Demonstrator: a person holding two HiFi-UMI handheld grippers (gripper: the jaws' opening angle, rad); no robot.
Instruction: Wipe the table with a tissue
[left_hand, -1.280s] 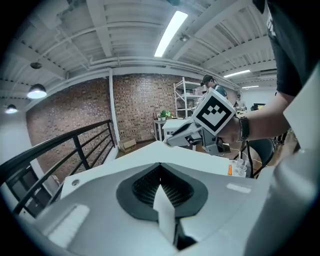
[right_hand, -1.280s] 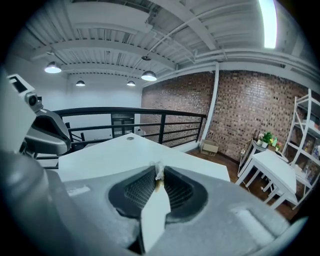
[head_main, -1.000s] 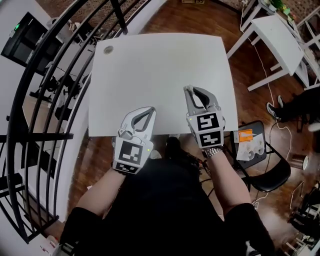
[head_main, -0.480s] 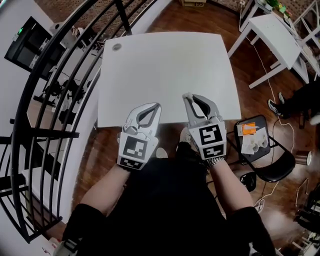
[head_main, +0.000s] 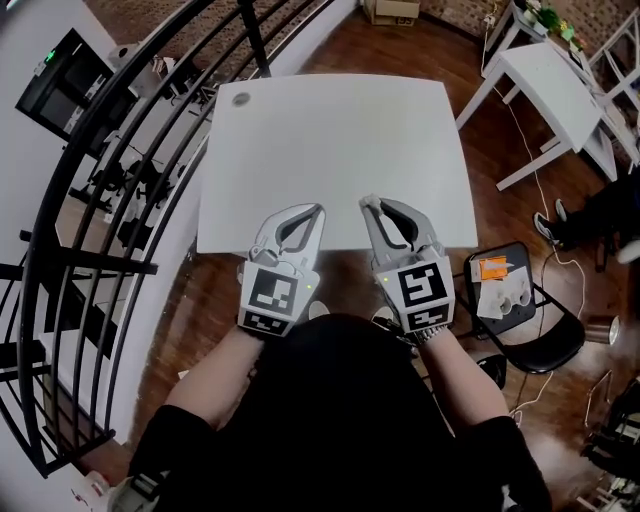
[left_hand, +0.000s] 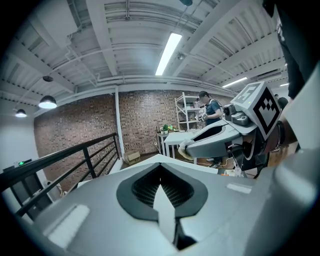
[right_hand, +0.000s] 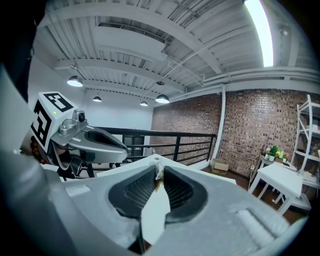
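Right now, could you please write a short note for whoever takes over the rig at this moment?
Left gripper: jaws shut, empty, at the near edge of the white rectangular table.
Right gripper: shut on a small pale wad of tissue, beside the left one at the same edge.
Done: cannot tell; no wipe marks show.
Left: wipe the tabletop, working round the small grey disc at its far left corner.

Industrial loft workspace: brick wall (right_hand: 260, 120), black railing (right_hand: 170, 133), exposed ceiling beams (left_hand: 125, 30), white table (head_main: 330, 150).
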